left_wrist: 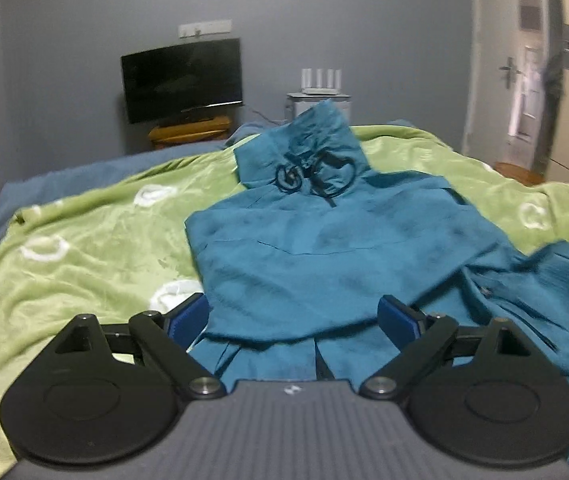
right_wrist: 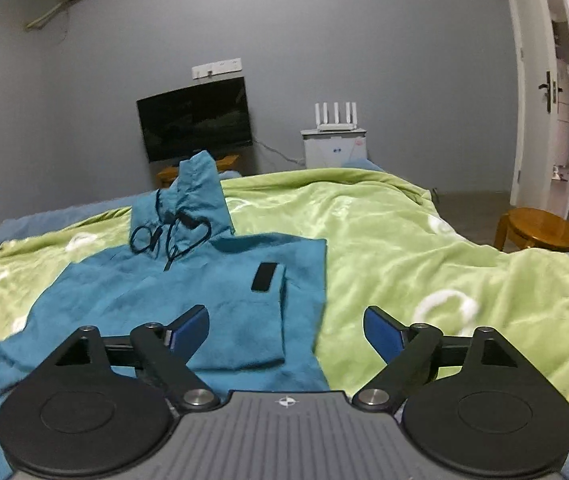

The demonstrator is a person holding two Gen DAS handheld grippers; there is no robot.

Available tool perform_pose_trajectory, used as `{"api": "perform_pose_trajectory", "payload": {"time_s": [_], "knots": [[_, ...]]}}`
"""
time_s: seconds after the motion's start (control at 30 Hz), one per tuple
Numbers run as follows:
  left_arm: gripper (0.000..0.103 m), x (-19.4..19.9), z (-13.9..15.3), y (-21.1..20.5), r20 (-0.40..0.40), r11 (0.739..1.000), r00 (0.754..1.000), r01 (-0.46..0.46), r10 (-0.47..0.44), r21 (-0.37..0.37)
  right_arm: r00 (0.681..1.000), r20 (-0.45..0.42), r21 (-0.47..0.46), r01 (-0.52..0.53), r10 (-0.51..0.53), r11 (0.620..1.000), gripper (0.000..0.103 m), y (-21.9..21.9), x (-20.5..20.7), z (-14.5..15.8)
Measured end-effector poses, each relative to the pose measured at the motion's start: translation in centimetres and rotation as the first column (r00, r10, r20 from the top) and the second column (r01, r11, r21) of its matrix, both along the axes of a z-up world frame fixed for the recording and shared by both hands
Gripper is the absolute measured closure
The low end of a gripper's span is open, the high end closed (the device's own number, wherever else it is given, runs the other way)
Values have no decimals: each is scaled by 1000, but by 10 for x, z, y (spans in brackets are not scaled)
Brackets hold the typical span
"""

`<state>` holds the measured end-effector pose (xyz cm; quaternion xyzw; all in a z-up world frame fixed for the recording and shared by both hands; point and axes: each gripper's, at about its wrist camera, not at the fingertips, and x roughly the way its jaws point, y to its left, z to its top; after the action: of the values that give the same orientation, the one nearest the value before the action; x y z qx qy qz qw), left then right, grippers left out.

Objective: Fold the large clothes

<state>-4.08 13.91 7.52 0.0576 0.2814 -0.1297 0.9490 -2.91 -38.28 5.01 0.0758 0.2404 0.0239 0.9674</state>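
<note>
A teal hooded jacket [left_wrist: 324,248] lies spread on the green blanket [left_wrist: 84,248], hood at the far end with a black drawstring [left_wrist: 316,172] looped on it. My left gripper [left_wrist: 294,316] is open and empty just above the jacket's near hem. In the right wrist view the jacket [right_wrist: 172,296] lies left of centre, with a sleeve folded onto the body and a black cuff tab [right_wrist: 264,276] showing. My right gripper [right_wrist: 286,330] is open and empty over the jacket's right edge and the blanket [right_wrist: 424,248].
The bed has a blue sheet [left_wrist: 84,176] under the blanket. Beyond it are a dark TV [right_wrist: 196,118] on a wooden stand, a white cabinet [right_wrist: 334,146] with a router, a wooden stool [right_wrist: 540,230] at the right and an open door [right_wrist: 552,92].
</note>
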Motion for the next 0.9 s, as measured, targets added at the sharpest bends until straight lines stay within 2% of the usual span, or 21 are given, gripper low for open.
{"api": "perform_pose_trajectory", "payload": {"time_s": [0.1,0.2,0.33,0.43,0.53,0.6,0.63,0.77,0.9], "knots": [[10,-28,12,15,-54,999,998,11,-9,30,998,-56,18,-40,41,999,15,-17,-32,5],[10,-51,12,33,-119,998,992,-35,40,48,991,-119,6,-67,68,998,15,-25,-65,0],[10,-72,-1,61,-262,991,961,-114,93,-67,972,-209,17,-109,110,994,15,-26,-94,-14],[12,-88,-10,66,-313,985,945,-134,94,-108,953,-265,10,-148,145,989,16,-19,-112,-26],[26,-100,-20,61,-357,985,930,-134,88,-105,933,-310,13,-190,184,982,18,-12,-127,-34],[49,-100,-29,59,-398,980,915,-133,63,-150,920,-335,22,-207,202,978,22,-8,-132,-39],[52,-101,-31,60,-406,975,912,-134,51,-179,916,-340,24,-219,214,975,24,-6,-135,-40],[54,-91,-36,58,-425,968,904,-147,49,-203,894,-358,47,-269,268,962,36,0,-135,-43],[55,-84,-44,51,-455,971,890,-130,24,-202,880,-380,85,-274,285,958,36,0,-130,-49]]}}
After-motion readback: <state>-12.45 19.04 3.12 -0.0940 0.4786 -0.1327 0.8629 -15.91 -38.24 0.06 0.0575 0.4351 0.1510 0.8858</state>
